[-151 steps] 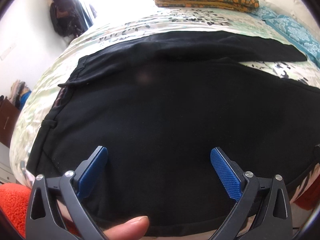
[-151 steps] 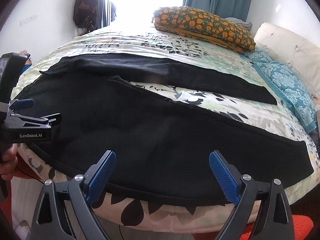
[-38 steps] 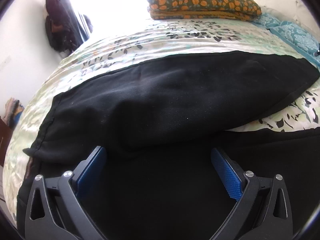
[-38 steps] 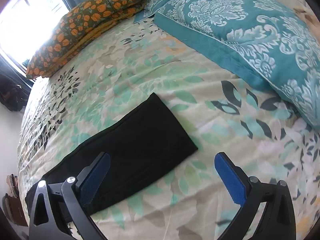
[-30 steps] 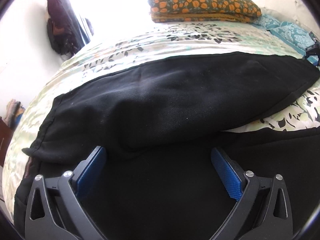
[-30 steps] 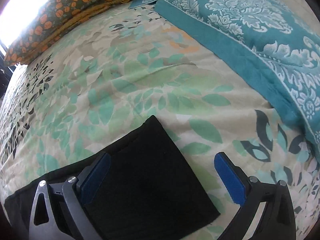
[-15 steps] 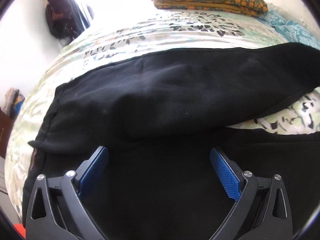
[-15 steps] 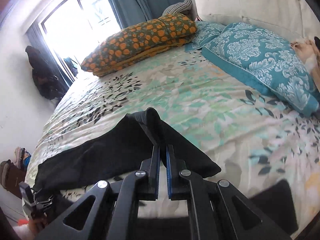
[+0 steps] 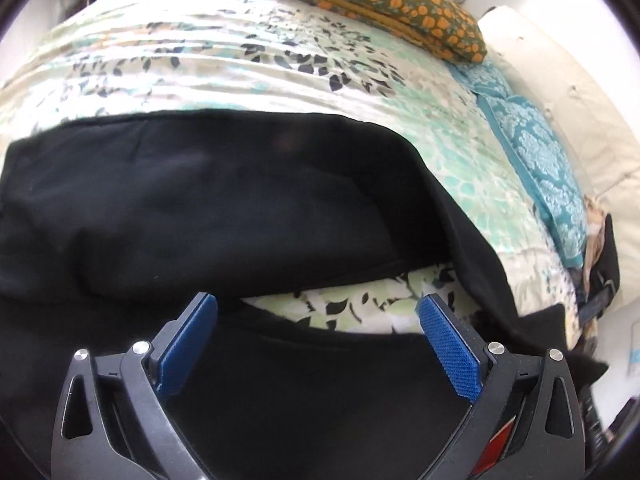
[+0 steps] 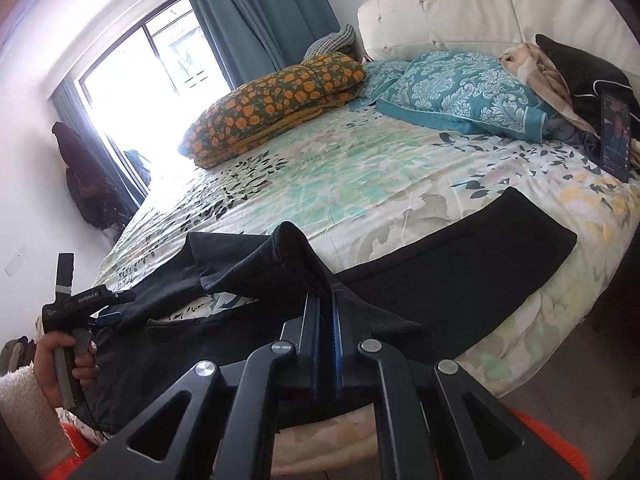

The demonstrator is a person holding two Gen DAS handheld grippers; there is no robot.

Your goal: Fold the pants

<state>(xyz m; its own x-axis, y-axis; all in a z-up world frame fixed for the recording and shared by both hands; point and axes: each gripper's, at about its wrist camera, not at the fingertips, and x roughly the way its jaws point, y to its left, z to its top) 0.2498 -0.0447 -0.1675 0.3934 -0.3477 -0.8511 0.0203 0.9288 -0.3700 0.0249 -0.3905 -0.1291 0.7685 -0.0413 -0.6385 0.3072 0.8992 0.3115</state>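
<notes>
You're pinching the far leg's cuff (image 10: 296, 256) in the right gripper (image 10: 325, 316) — lay it squarely on the near leg (image 10: 460, 268) of the pants across the bed (image 10: 360, 168); left gripper (image 9: 316, 344) is hanging spread, empty.

I'm seeing black pants (image 10: 460, 264) lying on a sheet (image 10: 360, 168) showing a pale leaf print in green, teal and black. A quilt (image 10: 276, 100) is showing orange flowers on dark green, pillows (image 10: 460, 88) are showing white damask on teal, curtains (image 10: 260, 12) are hanging teal-blue, and my gripper pads (image 9: 448, 350) are showing blue.
</notes>
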